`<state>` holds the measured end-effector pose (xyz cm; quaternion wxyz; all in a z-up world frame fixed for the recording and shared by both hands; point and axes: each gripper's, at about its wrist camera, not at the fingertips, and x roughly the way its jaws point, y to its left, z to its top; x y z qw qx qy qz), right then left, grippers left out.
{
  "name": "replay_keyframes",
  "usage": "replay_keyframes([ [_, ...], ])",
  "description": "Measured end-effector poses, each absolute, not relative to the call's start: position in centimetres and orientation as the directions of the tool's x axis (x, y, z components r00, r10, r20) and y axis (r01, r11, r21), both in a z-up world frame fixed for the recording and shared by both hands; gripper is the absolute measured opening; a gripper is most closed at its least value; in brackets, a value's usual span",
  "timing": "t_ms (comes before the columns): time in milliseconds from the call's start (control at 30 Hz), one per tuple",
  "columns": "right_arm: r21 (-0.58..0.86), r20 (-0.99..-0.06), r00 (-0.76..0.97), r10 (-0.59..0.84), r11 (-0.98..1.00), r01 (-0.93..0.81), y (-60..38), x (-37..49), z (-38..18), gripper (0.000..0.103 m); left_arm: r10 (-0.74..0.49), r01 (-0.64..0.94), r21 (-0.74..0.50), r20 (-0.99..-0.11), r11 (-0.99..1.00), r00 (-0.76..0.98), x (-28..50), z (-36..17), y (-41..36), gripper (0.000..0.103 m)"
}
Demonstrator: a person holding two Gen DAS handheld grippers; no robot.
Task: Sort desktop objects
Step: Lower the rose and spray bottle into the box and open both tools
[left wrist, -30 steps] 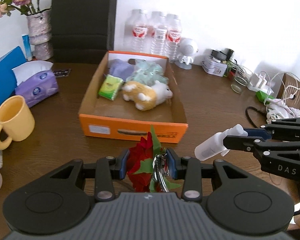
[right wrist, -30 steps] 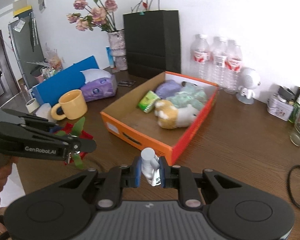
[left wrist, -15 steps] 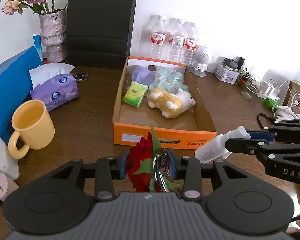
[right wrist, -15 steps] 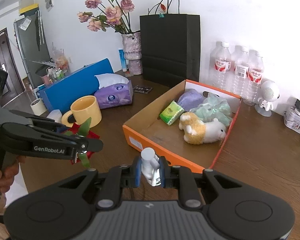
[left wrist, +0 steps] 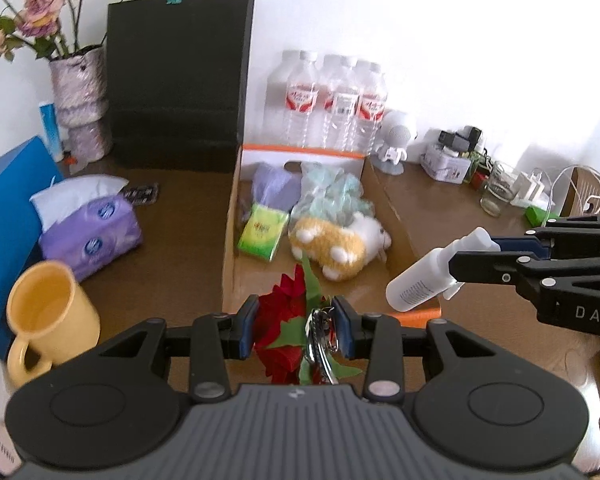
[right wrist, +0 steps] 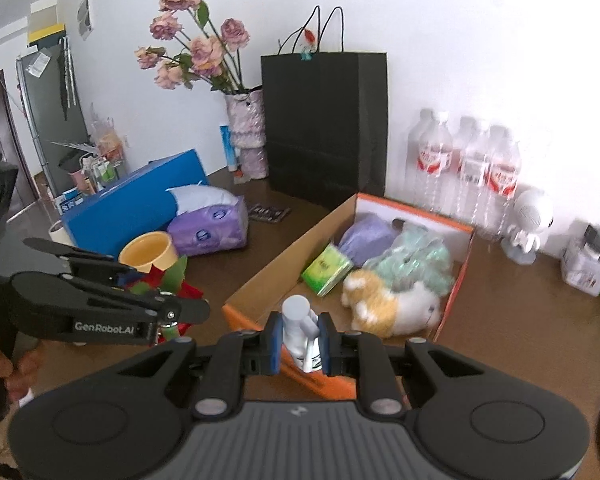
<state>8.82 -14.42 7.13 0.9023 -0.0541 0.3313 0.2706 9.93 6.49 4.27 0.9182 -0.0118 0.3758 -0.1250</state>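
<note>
Red petals and green leaves of an artificial flower [left wrist: 290, 332], with a bunch of metal keys [left wrist: 320, 344] beside it, sit clamped between the blue pads of the left gripper [left wrist: 296, 330] at the lower centre of the left wrist view. Just above it lies the orange cardboard box [left wrist: 230, 248], holding a plush hamster [left wrist: 338, 242], a green tissue pack [left wrist: 263, 232], a purple bundle [left wrist: 274, 186] and a pale green bundle [left wrist: 332, 196]. At the right edge, the right gripper [left wrist: 474, 256] pinches a white spray bottle [left wrist: 432, 276], tilted, its base over the box's near right corner. A yellow mug [left wrist: 46, 314] stands at lower left, a purple tissue pack [left wrist: 90, 228] above it.

In the right wrist view, the right gripper [right wrist: 300, 338] at lower centre is closed on the white spray bottle [right wrist: 298, 326], cap pointing up, above the box's [right wrist: 284, 264] near orange wall. The left gripper [right wrist: 172, 308] reaches in from the left edge, with the red flower [right wrist: 160, 280] caught in its tips, in front of the mug [right wrist: 148, 252]. Water bottles [right wrist: 468, 164] line the wall at upper right, next to a black paper bag [right wrist: 326, 124].
</note>
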Motion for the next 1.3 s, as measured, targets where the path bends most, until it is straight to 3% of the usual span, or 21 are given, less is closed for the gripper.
replay_keyframes([
  [333, 0.102, -0.670, 0.602, 0.434, 0.857, -0.505, -15.2, 15.2, 4.4, 0.017, -0.238, 0.224, -0.118, -0.721, 0.967, 0.651, 16.8, 2.4, 4.6, 0.039],
  [667, 0.141, -0.745, 0.523, 0.415, 0.863, -0.485, -15.9, 20.4, -0.9, 0.017, -0.226, 0.226, -0.115, -0.795, 0.967, 0.564, 24.4, -2.8, 3.0, 0.039],
  [1000, 0.159, -0.771, 0.492, 0.404, 0.871, -0.465, -15.9, 22.1, -3.0, 0.017, -0.209, 0.210, -0.119, -0.853, 0.970, 0.479, 26.6, -6.7, 2.8, 0.040],
  [1167, 0.169, -0.773, 0.487, 0.406, 0.873, -0.458, -15.9, 22.3, -3.3, 0.017, -0.223, 0.220, -0.133, -0.861, 0.966, 0.457, 26.8, -7.0, 2.4, 0.049],
  [1267, 0.184, -0.773, 0.484, 0.411, 0.874, -0.449, -15.9, 22.5, -3.2, 0.019, -0.241, 0.223, -0.152, -0.857, 0.963, 0.456, 26.7, -6.7, 2.2, 0.061],
  [1300, 0.187, -0.771, 0.487, 0.410, 0.877, -0.442, -16.0, 22.5, -3.2, 0.019, -0.249, 0.223, -0.161, -0.854, 0.961, 0.457, 26.6, -6.6, 2.2, 0.069],
])
